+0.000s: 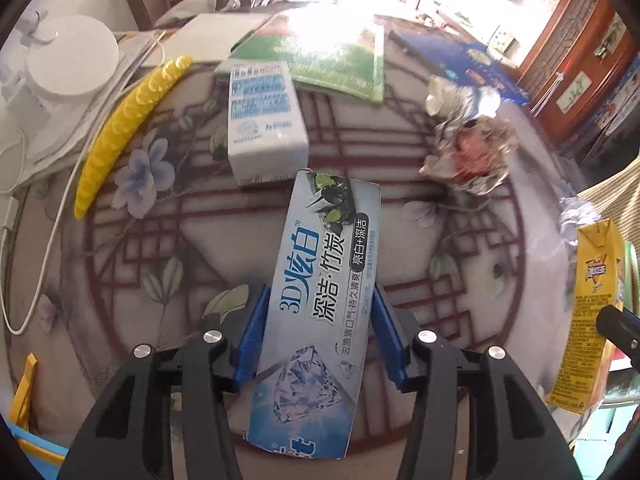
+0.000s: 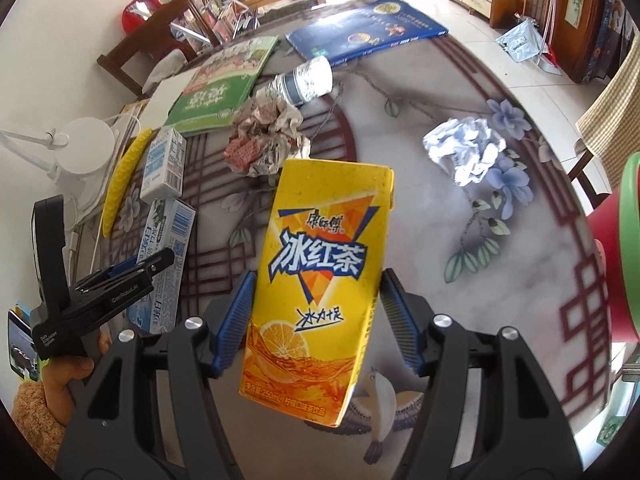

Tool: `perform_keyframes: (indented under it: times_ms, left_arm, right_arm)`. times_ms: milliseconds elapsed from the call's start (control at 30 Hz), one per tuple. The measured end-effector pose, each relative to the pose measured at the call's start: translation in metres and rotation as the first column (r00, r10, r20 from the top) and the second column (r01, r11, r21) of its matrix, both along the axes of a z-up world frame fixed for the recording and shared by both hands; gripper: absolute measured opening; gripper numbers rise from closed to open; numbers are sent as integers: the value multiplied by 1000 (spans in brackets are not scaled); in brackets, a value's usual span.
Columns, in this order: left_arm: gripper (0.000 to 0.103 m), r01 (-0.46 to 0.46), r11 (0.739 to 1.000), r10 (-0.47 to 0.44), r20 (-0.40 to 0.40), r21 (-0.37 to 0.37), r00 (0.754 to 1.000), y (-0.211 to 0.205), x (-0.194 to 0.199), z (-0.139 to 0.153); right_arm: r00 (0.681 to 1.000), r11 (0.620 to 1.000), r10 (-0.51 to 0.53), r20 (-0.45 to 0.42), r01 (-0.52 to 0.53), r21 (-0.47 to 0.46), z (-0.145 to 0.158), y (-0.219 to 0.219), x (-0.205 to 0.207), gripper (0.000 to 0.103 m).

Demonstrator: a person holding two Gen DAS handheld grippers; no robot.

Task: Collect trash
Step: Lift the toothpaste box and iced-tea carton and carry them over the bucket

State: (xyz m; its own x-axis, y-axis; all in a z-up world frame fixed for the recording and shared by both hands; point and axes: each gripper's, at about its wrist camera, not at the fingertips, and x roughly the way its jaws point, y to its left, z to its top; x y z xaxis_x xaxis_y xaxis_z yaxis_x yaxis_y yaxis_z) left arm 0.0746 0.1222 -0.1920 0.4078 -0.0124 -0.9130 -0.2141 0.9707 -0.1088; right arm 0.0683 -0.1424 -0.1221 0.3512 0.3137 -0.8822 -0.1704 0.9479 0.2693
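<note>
Toothpaste box sits lengthwise between the blue pads of the left gripper, both pads flat against its long sides — a grip, at middling width. Its far end points toward a white carton lying near it on the table.

Right gripper holds a yellow tea carton, upright and slightly tilted, clear of the table surface; the left pad presses its side, while the right pad looks just at the edge — contact there is hard to confirm. From the left wrist view the same carton shows at the far right edge.

Loose trash on the table: a crumpled newspaper ball, a crushed plastic bottle touching it on the far side, and a crumpled white-and-blue paper well apart to the right.

Other items: a yellow ridged strip beside a white lamp base, a green box, a blue box. A hand in a fuzzy tan sleeve grips the left tool's handle.
</note>
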Motion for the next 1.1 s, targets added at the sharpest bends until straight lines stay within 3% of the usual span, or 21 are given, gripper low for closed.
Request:
perform_keyframes:
  times_ms: [233, 533, 1100]
  left_arm:
    - [47, 36, 999, -35, 145, -6, 989, -20, -11, 54]
    - [47, 87, 996, -85, 295, 6, 952, -45, -23, 114]
    - [47, 125, 992, -122, 315, 10, 941, -63, -26, 121]
  right_arm:
    - [997, 1000, -1, 79, 0, 2, 27, -6, -9, 62]
    - [986, 1000, -19, 164, 19, -2, 56, -23, -19, 62]
    - [971, 999, -49, 235, 46, 17, 79, -39, -25, 62]
